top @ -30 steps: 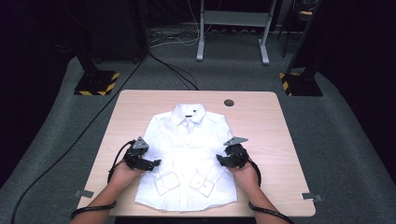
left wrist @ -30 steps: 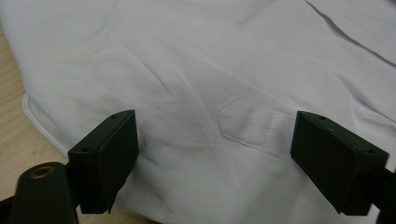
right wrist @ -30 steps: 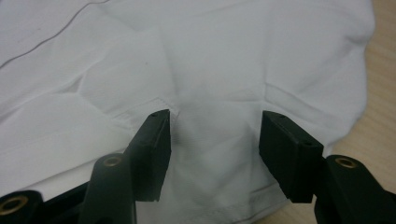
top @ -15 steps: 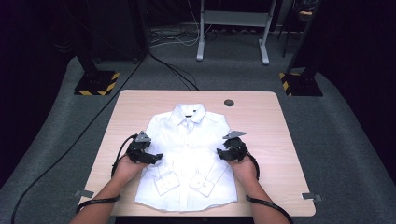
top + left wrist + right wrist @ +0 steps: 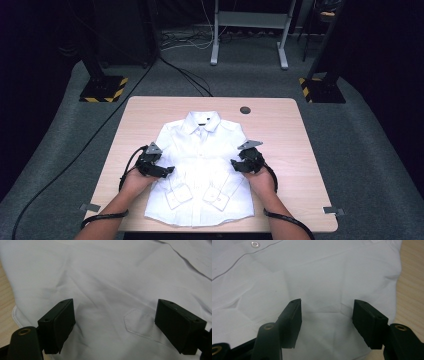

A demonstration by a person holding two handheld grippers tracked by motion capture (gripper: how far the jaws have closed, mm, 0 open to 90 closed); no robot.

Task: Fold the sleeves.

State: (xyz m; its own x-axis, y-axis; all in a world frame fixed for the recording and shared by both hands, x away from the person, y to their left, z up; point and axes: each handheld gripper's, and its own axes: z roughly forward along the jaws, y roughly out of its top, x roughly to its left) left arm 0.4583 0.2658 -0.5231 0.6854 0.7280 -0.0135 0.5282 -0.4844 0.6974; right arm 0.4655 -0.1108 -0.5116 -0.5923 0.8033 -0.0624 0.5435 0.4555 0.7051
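Lying on wooden table (image 5: pixel 280 125), white shirt (image 5: pixel 205 150), grey carpet (image 5: pixel 370 150)

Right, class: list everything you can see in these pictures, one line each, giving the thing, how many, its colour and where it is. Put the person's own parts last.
Shirt: one, white, laid flat and buttoned on the middle of the table, collar at the far end, both sleeves folded in over the front.
Table: one, light wood, centre of the room.
Round fitting: one, dark, in the table top near its far right corner.
Stand bases: two, black with yellow-black stripes, on the grey floor either side beyond the table.
Metal frame: one, grey, on the floor at the back.
Left gripper: one, black, jaws open, over the shirt's left sleeve.
Right gripper: one, black, jaws open, over the right sleeve.
Forearms: two, entering from the bottom edge.
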